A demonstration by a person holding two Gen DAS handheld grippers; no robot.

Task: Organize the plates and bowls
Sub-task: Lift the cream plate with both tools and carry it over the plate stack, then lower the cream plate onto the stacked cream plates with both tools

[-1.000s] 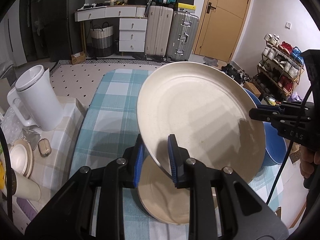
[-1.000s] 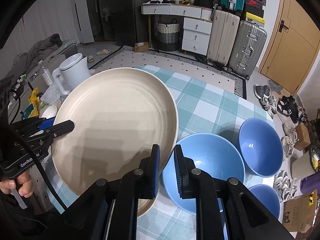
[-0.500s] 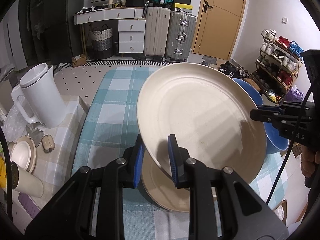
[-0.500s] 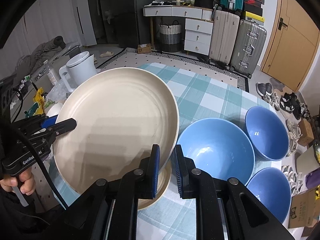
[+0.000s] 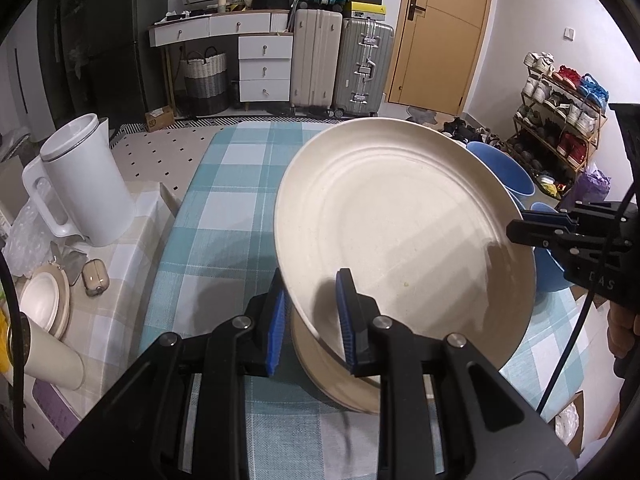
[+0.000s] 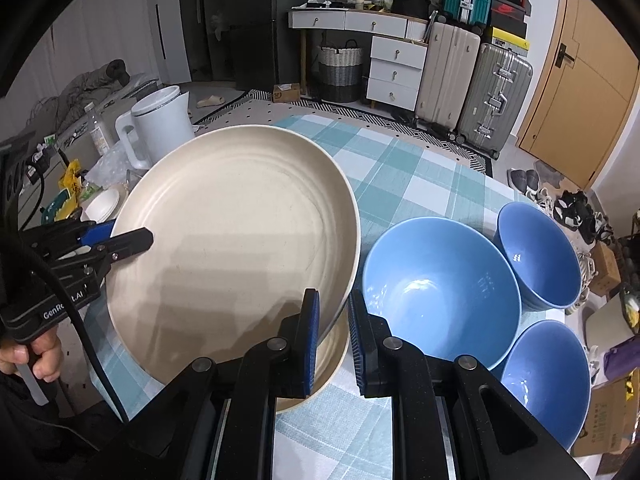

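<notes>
Hiding lower plates (image 5: 340, 384), perhaps two, cream plate (image 5: 404, 236)

Both grippers' jaws clamped tight

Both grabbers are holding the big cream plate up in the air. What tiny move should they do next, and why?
Probably lower it a little more, keeping it flat. The left gripper and right gripper pinch opposite rims of the cream plate, which hangs just above another beige plate on the checked tablecloth.
</notes>
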